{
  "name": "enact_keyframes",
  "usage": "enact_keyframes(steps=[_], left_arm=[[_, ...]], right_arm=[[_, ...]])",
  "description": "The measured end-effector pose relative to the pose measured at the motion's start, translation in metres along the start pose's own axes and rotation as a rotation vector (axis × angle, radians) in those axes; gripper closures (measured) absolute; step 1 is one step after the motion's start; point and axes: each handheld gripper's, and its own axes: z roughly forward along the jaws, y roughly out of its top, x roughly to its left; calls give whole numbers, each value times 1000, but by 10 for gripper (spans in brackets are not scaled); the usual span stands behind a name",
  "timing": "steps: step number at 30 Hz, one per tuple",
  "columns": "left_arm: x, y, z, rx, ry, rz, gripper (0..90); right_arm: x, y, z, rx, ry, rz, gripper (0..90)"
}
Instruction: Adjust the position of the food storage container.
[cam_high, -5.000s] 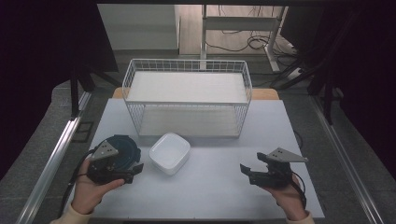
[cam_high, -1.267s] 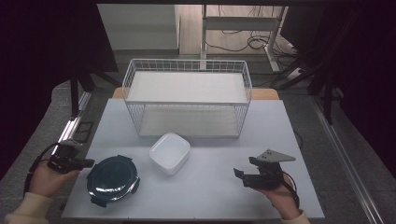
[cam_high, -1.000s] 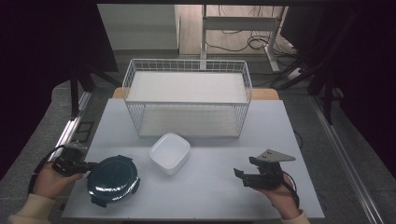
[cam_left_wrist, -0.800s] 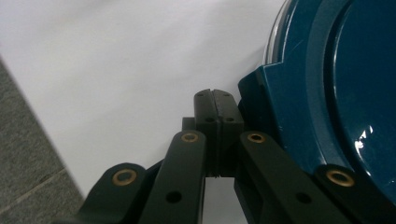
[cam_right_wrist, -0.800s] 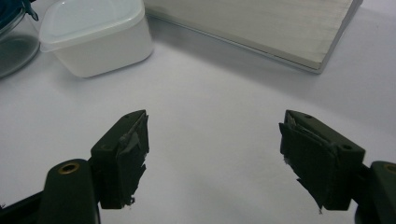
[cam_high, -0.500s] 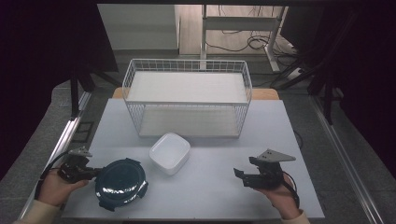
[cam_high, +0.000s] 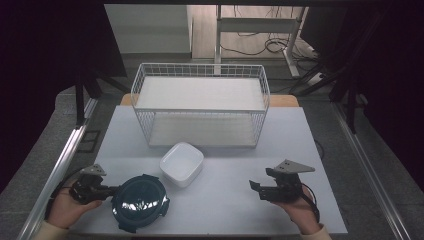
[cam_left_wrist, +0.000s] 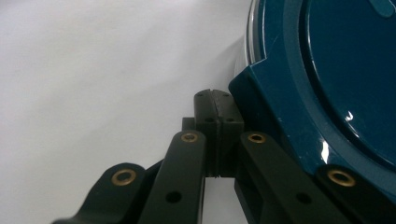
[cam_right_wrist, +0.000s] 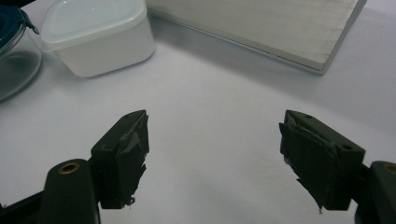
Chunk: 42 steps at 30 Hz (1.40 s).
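Where the white table (cam_high: 300, 135) meets the person's side, a hand (cam_high: 65, 207) at the near left corner holds the left gripper (cam_high: 111, 190), whose jaws are pressed flat together with nothing between them, their tips lying right against the outer edge of a locking tab on the dark teal lid (cam_high: 140, 199). In the left gripper view that lid (cam_left_wrist: 336, 79) is glossy and plain, a strip of clear rim showing along its edge; whether the jaw tips actually touch the tab or sit just beside it cannot be told. The lid sits on a round container of clear glass, seen at the far left edge of the right gripper view (cam_right_wrist: 16, 60). Just beyond it, toward the middle of the table, stands a white square tub (cam_high: 182, 163) with rounded corners and a pale lid, close to the round container but apart from it. Behind the tub is a white wire basket (cam_high: 200, 75) with two flat white shelves, set squarely across the far half of the table. At the near right, well apart from everything else, the other hand (cam_high: 300, 215) holds the right gripper (cam_high: 256, 187) above bare tabletop, its jaws spread wide and empty; the pads (cam_right_wrist: 133, 149) look worn and ragged at their edges. No brand, label or writing can be read on any of these things.
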Motion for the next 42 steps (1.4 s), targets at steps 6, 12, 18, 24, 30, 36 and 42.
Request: enact_keyframes(steps=[6, 12, 18, 24, 30, 36, 42], left_arm=[[-9, 0, 2, -6, -15, 6, 900], [-18, 1, 4, -1, -29, 19, 900], [-27, 0, 5, -5, -41, 24, 900], [-35, 0, 8, -7, -49, 20, 900], [-41, 0, 10, -3, -53, 9, 900], [-44, 0, 12, -7, -58, -6, 900], [-45, 0, 13, -5, -64, -7, 900]], right_arm=[[0, 0, 0, -1, 2, 0, 236], [1, 1, 0, 0, 3, 0, 236], [2, 2, 1, 0, 6, -2, 236], [1, 2, 1, 3, 5, 0, 236], [0, 2, 2, 4, 4, 3, 236], [0, 2, 2, 6, 4, 4, 236], [0, 2, 3, 11, 9, 4, 239]])
